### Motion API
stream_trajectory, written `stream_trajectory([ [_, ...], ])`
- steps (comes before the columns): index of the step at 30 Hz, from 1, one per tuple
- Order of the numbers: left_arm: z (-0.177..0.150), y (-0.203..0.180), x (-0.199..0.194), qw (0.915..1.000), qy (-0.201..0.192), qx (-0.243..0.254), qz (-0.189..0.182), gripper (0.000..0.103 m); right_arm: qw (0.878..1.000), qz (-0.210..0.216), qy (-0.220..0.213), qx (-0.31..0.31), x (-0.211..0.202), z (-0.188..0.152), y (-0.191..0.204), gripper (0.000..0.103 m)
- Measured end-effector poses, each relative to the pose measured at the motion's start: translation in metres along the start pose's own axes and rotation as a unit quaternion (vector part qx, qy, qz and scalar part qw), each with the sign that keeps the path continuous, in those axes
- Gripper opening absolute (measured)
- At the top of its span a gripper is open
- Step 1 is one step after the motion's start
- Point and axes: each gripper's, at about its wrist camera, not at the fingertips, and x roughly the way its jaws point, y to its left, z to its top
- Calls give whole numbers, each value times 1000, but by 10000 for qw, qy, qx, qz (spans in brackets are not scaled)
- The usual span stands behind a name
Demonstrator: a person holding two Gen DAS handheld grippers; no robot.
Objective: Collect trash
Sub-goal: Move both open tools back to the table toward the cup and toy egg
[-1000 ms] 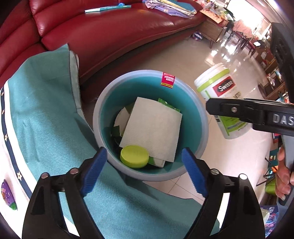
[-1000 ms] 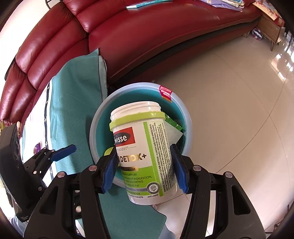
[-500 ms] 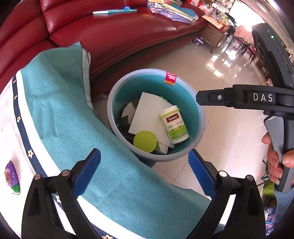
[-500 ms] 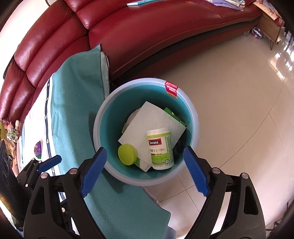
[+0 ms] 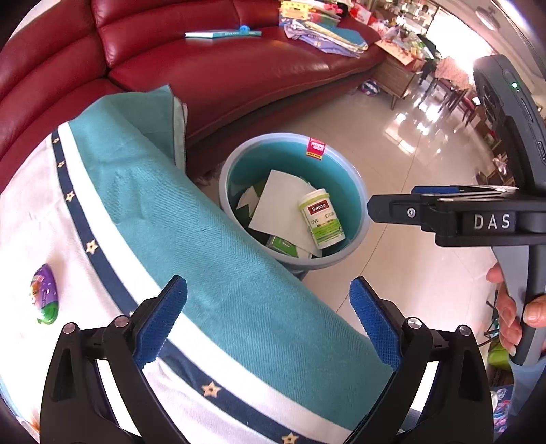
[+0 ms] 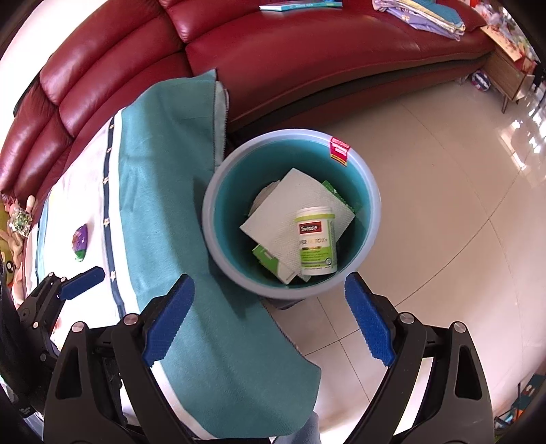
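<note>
The right tool (image 6: 269, 321) has its two blue-padded fingers (image 6: 367, 322) spread wide apart with nothing between them, and it hangs above the near rim of a round bin (image 6: 373, 211) that stands on the pale tiled floor (image 6: 443, 211). The left tool (image 5: 269, 321) is likewise wide open and empty, its blue fingers (image 5: 160, 324) poised over a table draped in a teal cloth (image 5: 211, 246) with a white field and a navy band of small stars. From the left wrist view, the right tool shows side-on at the right edge, marked "DAS", with the person's right hand (image 5: 512, 314) wrapped around its handle. The bin is pale blue outside and teal inside, with a red and yellow sticker (image 6: 339, 152) on its far rim, and it sits just beside the table's hanging cloth edge. Inside it lies a white and green supplement bottle (image 6: 315, 246) labelled "Swisse", resting on its side on top of a white paper towel (image 6: 290, 218), with its lid end toward the far rim. Green and white cardboard packaging (image 6: 273, 261) pokes out from under the paper. On the white part of the cloth, well apart from the bin, lies a small purple and green wrapper (image 5: 44, 299). Behind the table and bin runs a dark red leather sofa (image 6: 307, 58) carrying a thin book (image 5: 221, 33) and a pile of folded fabric (image 5: 324, 34).
</note>
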Motion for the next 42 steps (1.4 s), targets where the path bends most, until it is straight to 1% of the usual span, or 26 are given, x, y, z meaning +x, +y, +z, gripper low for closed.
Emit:
stream_trajectory([
  [1, -3, 2, -5, 10000, -30, -13, 10, 97, 10000, 17, 1, -16, -2, -3, 4, 88],
  [6, -22, 12, -29, 9998, -161, -112, 81, 97, 9998, 72, -22, -189, -12, -18, 31, 88],
  [13, -52, 39, -56, 9987, -296, -349, 225, 98, 9992, 173, 113, -347, -14, -33, 71, 88],
  [19, -85, 73, -79, 9961, -373, -722, 338, 98, 9977, 300, 273, -547, -6, -46, 113, 91],
  [23, -112, 99, -95, 9933, -423, -956, 494, 98, 9960, 380, 408, -695, 2, -53, 146, 91],
  [27, -141, 132, -108, 9887, -444, -1275, 649, 98, 9935, 409, 584, -890, 17, -60, 181, 91],
  [30, -166, 161, -119, 9818, -473, -1634, 840, 98, 9904, 422, 746, -1083, 30, -66, 210, 91],
  [32, -184, 182, -126, 9747, -494, -1921, 1035, 98, 9878, 438, 826, -1242, 38, -70, 231, 91],
  [34, -202, 206, -134, 9641, -542, -2246, 1307, 98, 9850, 472, 893, -1401, 46, -73, 253, 91],
  [36, -221, 229, -142, 9517, -591, -2602, 1519, 98, 9824, 487, 933, -1540, 55, -75, 273, 91],
  [39, -243, 255, -150, 9371, -592, -3029, 1631, 98, 9791, 524, 1029, -1673, 68, -79, 300, 91],
  [42, -259, 273, -157, 9273, -603, -3294, 1670, 98, 9752, 560, 1157, -1803, 78, -84, 320, 91],
])
